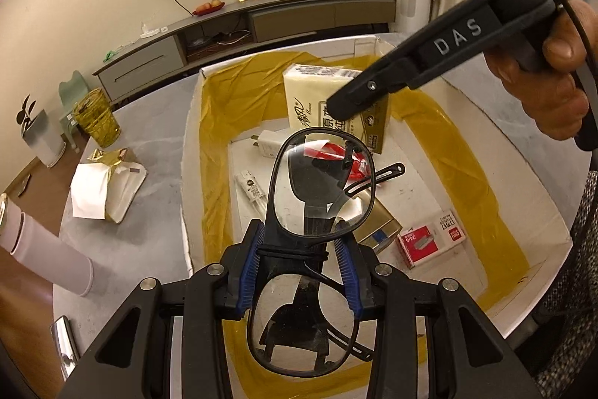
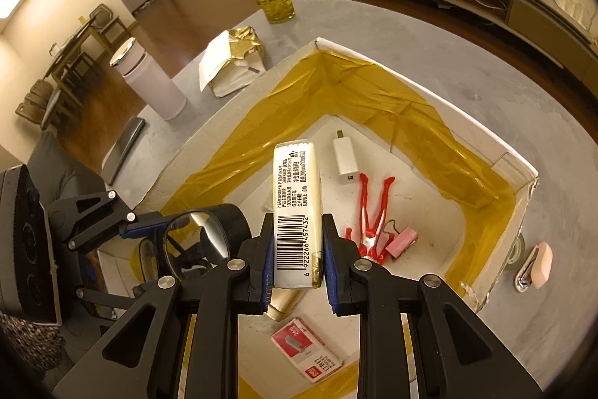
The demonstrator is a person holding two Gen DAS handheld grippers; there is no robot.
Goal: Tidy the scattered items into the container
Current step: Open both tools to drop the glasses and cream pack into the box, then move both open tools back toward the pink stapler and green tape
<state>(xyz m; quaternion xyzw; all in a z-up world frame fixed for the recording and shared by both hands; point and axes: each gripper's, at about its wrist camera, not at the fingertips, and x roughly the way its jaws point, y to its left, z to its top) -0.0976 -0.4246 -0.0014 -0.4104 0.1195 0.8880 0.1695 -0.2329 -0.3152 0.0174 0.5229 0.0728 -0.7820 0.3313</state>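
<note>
Left hand-held gripper (image 1: 301, 272) clamping glasses (image 1: 321, 186), right hand-held gripper (image 2: 297, 258) pinching tissue pack (image 2: 297, 212) (above box (image 2: 422, 88))

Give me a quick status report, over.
Left claw shut on glasses. Right claw shut on tissue pack. Both above box. Nail clipper outside. Nothing blocking.

My left gripper (image 1: 302, 268) clamps black-framed glasses (image 1: 321, 186) at the bridge, over the white, yellow-taped box (image 1: 194, 152). My right gripper (image 2: 297, 249) pinches a cream tissue pack (image 2: 297, 197) edge-up above the charger (image 2: 345, 161), red figure (image 2: 373, 215) and staple box (image 2: 310, 350).
</note>
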